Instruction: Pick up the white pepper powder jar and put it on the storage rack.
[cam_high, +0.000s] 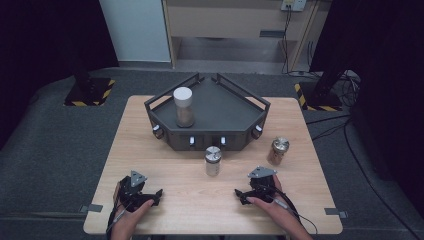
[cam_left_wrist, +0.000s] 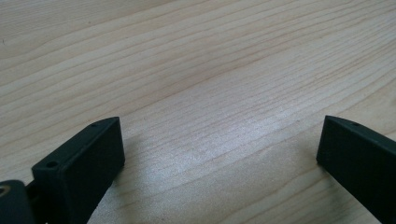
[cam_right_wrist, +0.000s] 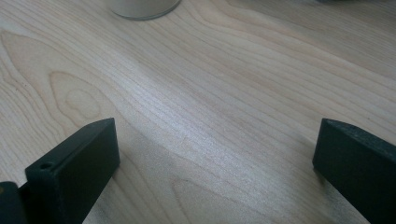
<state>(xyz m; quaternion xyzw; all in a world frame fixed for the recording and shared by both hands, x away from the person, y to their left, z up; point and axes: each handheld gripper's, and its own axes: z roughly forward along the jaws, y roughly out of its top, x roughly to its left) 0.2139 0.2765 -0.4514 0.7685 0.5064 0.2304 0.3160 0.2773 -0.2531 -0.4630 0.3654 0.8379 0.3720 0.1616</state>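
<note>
high view puts both tools at the near edge of the table (cam_high: 165, 150): the left gripper (cam_high: 156, 194) at about 7 o'clock and the right gripper (cam_high: 240, 194) at about 5 o'clock, each resting low on the wood with a hand behind it. left gripper view shows its jaws spread wide over bare grain, nothing between them; right gripper view shows the same wide gap, with the base of a jar (cam_right_wrist: 142, 8) at 12 o'clock just past the jaws.

farther in, the silver-lidded jar (cam_high: 213, 161) stands upright near the table's centre, between the two grippers and a little closer to the right one. at about 2 o'clock from it the gold-lidded jar (cam_high: 278, 151) stands upright too, well apart from either tool. beyond both sits the dark tray (cam_high: 235, 117), with the white-lidded jar (cam_high: 183, 106) upright inside its left half.

judging from this, one jar is already loaded and two are left on the wood. neither is gripped or touched, so the work seems about a third done, with the silver-lidded one the likeliest next pick.
</note>
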